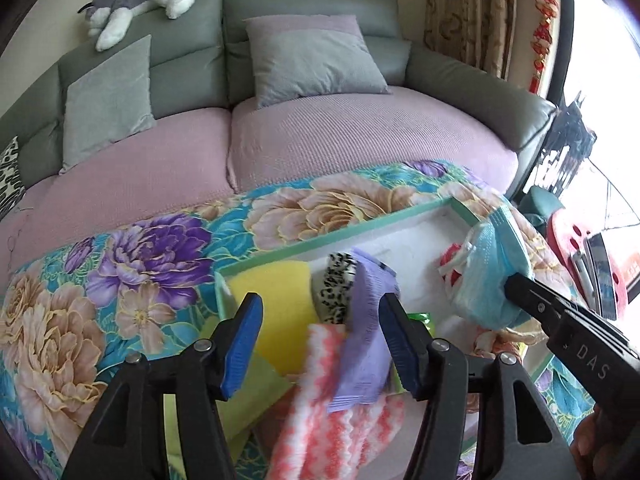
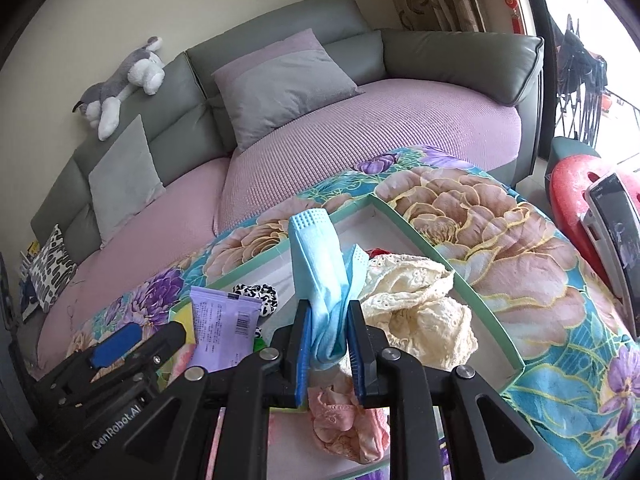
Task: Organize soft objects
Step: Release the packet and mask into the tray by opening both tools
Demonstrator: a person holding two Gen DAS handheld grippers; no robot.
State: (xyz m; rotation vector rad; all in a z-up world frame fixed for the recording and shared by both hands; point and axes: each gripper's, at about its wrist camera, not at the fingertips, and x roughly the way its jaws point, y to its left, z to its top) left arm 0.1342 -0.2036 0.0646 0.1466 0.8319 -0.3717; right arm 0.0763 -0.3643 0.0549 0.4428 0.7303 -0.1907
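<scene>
A green-rimmed white box [image 1: 340, 232] lies on a floral quilt [image 1: 132, 280]; it also shows in the right wrist view [image 2: 476, 292]. In it are a yellow sponge [image 1: 280, 300], a leopard-print scrunchie [image 1: 338, 284], a purple packet [image 1: 366, 328], a pink zigzag cloth [image 1: 320, 412] and a cream lace cloth [image 2: 420, 304]. My left gripper [image 1: 320, 344] is open over the purple packet; the packet hangs against its right finger. My right gripper [image 2: 329, 344] is shut on a blue face mask [image 2: 316, 256], held above the box; the mask also shows in the left wrist view [image 1: 488, 276].
A grey-green sofa [image 1: 304, 12] with a pink cover, grey cushions [image 1: 312, 60] and a plush husky [image 1: 140, 0] stands behind the quilt. A red stool [image 2: 576, 188] and a phone [image 2: 616, 248] are at the right. A pink lace cloth [image 2: 348, 424] lies under my right gripper.
</scene>
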